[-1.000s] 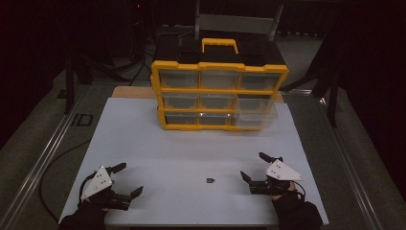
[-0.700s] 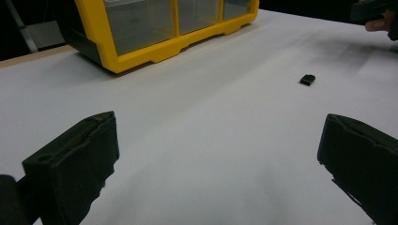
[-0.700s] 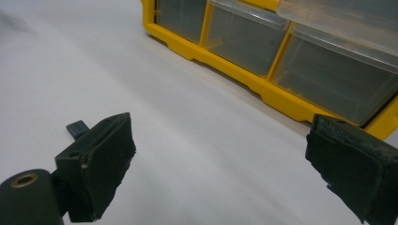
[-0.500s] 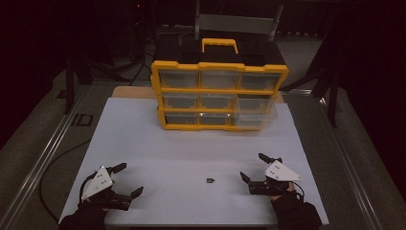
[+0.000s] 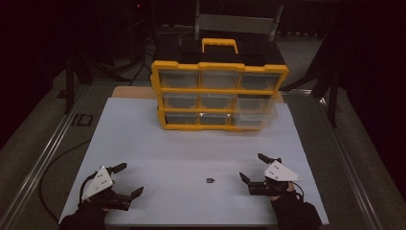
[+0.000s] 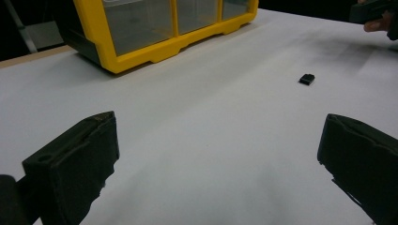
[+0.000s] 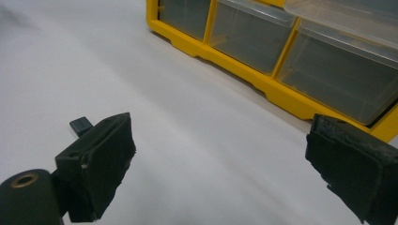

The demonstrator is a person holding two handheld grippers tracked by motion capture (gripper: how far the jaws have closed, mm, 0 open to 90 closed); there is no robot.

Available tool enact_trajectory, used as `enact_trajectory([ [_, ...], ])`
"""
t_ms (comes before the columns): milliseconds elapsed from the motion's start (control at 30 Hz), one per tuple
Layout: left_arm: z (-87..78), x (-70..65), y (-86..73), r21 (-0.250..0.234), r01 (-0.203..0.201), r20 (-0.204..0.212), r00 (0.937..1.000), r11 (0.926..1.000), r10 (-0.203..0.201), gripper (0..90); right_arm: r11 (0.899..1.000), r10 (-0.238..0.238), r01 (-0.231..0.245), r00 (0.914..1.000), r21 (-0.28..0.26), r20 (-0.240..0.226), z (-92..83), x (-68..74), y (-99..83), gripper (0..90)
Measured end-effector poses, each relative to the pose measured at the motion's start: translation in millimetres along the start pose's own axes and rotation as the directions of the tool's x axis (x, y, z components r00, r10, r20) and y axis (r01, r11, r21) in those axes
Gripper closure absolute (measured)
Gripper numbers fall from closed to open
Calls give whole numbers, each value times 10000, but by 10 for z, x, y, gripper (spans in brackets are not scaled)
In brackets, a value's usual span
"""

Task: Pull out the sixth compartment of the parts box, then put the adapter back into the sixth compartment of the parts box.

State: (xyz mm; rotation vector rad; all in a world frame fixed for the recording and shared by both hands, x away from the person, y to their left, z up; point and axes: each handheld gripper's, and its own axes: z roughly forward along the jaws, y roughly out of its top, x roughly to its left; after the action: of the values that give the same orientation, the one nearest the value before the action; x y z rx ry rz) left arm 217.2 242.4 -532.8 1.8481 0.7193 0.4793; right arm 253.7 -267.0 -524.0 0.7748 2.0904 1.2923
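On the white table, near edge, both tongs rest wide open and hold nothing: left tongs at the left corner, right tongs at the right. Between them, nearer the right tongs and touching neither, a small black part lies flat on the table, seen just past the left-hand jaw in the right gripper view and well ahead in the left gripper view. Far side, a yellow drawer box stands upright, its lower right drawer pulled out.

No readable text, label or number anywhere.
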Motion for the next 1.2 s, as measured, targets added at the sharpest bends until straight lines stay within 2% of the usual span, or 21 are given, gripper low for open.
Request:
enact_trajectory([
  [667, 2, -11, 37, 91, -113, 131, 9999, 9999, 112, 5, 9998, -161, 162, 9998, -70, 75, -13, 20, 21, 82],
  [867, 16, -16, 68, 326, -147, 232, 9996, 9994, 139, 5, 9998, -189, 190, 9998, -97, 46, -12, 24, 26, 82],
  [1200, 19, -31, 197, 716, -463, 499, 9978, 9964, 428, 4, 9994, -277, 278, 9996, -184, 57, -14, 48, 47, 82],
])
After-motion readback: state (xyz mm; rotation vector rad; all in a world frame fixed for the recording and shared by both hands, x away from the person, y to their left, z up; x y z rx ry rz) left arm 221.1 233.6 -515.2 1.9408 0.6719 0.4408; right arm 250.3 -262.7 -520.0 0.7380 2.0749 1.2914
